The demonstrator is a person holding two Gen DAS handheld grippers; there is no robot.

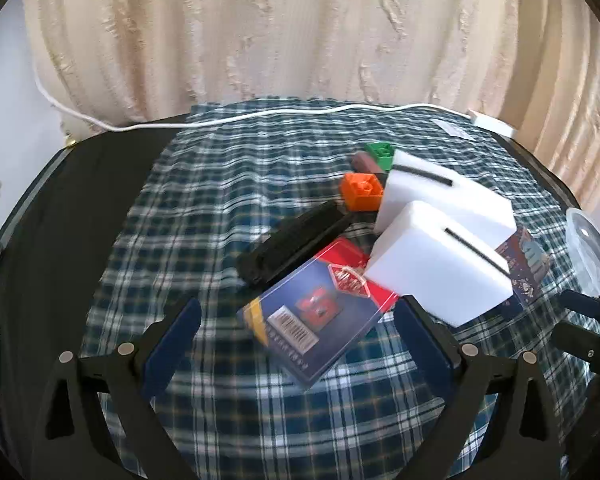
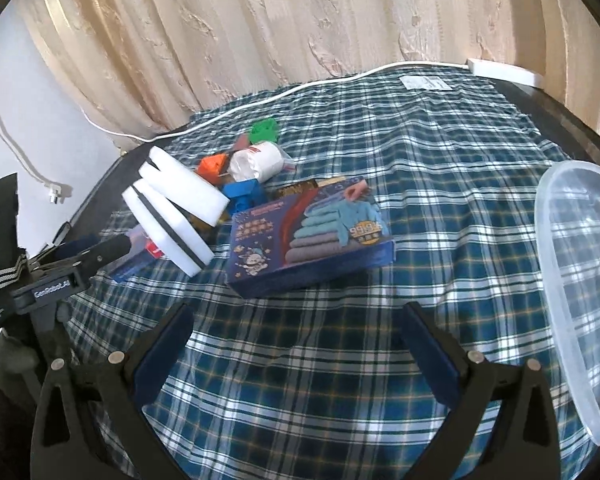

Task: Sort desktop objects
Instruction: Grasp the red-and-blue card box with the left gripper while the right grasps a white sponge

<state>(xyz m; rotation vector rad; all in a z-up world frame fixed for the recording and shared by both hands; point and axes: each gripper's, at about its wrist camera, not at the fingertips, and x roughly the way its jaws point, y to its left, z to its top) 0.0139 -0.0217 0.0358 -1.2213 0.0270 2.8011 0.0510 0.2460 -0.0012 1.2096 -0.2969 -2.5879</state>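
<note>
Both grippers (image 1: 298,332) (image 2: 296,338) tilt downward, fingers (image 1: 172,344) spread wide, empty.

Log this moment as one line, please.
phase: approach | left gripper: open, empty, over card box | right gripper: open, empty, near blue box | clear bin: empty

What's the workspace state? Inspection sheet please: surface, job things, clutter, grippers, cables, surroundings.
Surface: plaid cloth over a dark table.
Job's things: heaped together: two white sponges, orange brick, green brick, black case, card box, blue box, white roll; clear tub apart at the right.
Clutter: paper label at the far edge.
Grippers: left gripper open over the card box; right gripper open, nothing between.
Cables: white cable along the far edge to a power strip.
Surroundings: beige curtain, white wall.
</note>
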